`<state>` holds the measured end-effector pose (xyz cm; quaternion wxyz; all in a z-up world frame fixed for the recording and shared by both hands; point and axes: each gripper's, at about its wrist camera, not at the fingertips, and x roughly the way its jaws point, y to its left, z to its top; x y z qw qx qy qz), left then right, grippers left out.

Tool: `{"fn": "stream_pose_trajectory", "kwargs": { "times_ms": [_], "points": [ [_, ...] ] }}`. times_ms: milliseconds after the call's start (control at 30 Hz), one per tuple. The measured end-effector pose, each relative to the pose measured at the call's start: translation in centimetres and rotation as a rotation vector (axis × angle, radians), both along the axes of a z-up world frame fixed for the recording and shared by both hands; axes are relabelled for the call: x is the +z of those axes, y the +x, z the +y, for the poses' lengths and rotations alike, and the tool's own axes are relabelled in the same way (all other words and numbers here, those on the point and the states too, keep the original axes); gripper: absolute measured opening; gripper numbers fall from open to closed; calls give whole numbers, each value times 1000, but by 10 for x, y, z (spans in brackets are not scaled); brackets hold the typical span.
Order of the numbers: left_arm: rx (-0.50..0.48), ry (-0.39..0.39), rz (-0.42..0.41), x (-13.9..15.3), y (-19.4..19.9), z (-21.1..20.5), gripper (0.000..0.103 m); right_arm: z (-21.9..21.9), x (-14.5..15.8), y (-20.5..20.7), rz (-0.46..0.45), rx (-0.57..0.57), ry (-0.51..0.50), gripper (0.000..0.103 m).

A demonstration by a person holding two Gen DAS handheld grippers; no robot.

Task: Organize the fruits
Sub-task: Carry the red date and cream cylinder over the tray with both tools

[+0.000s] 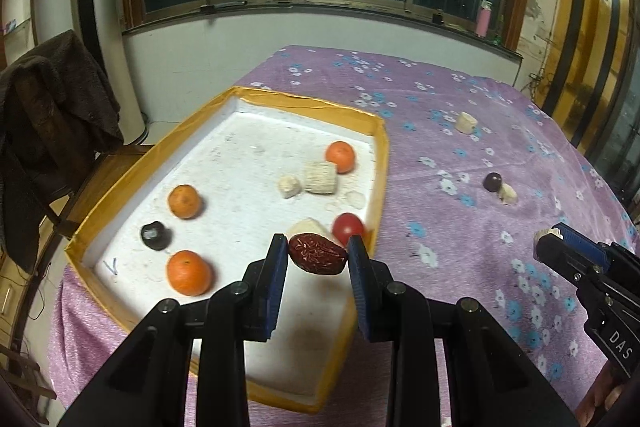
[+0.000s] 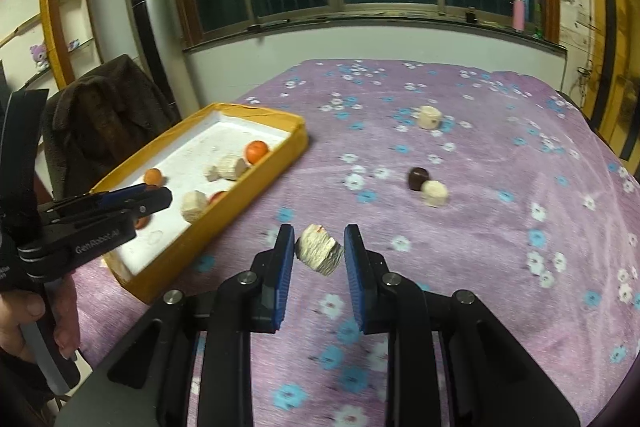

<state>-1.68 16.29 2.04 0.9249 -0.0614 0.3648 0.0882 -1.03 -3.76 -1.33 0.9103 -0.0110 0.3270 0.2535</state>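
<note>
My left gripper (image 1: 318,247) is shut on a dark red date (image 1: 317,253) and holds it over the near right part of the yellow-rimmed white tray (image 1: 308,102). The tray holds three oranges (image 1: 185,201), a red tomato (image 1: 348,227), a dark fruit (image 1: 154,235) and pale corn pieces (image 1: 320,177). My right gripper (image 2: 319,245) is shut on a pale corn piece (image 2: 319,254) above the purple cloth, right of the tray (image 2: 256,183). On the cloth lie a dark fruit (image 2: 417,178) touching a corn piece (image 2: 435,193), and another corn piece (image 2: 429,117) farther back.
The table has a purple flowered cloth (image 1: 480,155). A chair with a brown coat (image 1: 52,115) stands left of the table. A wall with windows lies behind, with a pink bottle (image 1: 483,19) on the sill. The table's right edge is near yellow curtains.
</note>
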Motion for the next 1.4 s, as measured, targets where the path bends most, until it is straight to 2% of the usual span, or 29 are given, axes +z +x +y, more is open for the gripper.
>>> {"fn": "stream_pose_trajectory", "kwargs": {
  "times_ms": [567, 867, 1033, 1400],
  "points": [
    [110, -9, 25, -8, 4, 54, 30, 78, 1, 19, 7, 101, 19, 27],
    [177, -3, 44, -10, 14, 81, 30, 118, 5, 46, 21, 144, 32, 27],
    [185, 3, 54, -13, 21, 86, 30, 143, -1, 62, 39, 161, 20, 27],
    [204, 5, 90, -23, 33, 96, 30, 167, -10, 98, 68, 155, -7, 27]
  ]
}}
